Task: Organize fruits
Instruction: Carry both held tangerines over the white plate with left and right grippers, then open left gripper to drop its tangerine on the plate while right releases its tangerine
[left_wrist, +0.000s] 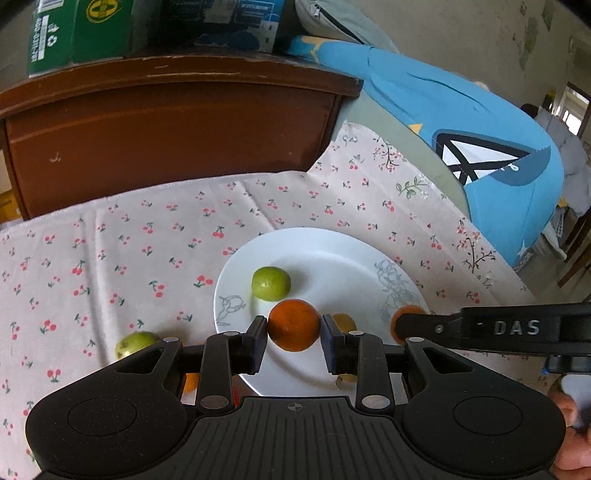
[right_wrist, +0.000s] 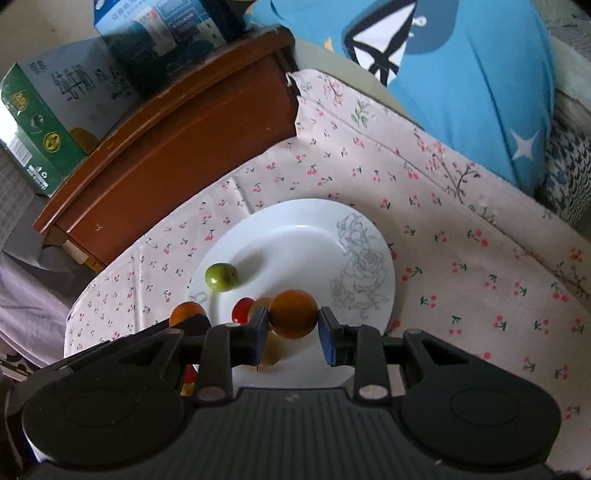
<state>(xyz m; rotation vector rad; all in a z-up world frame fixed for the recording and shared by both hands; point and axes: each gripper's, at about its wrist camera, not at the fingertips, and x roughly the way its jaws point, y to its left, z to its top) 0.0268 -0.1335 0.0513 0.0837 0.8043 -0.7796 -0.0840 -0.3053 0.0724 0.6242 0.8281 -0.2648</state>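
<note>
Orange fruit (left_wrist: 293, 325) sat pinched in the left gripper (left_wrist: 294, 341) at lower centre; the right gripper (right_wrist: 291, 330) pinched another orange (right_wrist: 293, 314) above the white plate (right_wrist: 295, 229).

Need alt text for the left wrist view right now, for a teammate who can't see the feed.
The left gripper is shut on an orange fruit above a white plate that holds a green fruit. The right gripper reaches in from the right, gripping another orange fruit. A second green fruit lies on the cherry-print cloth.
</note>
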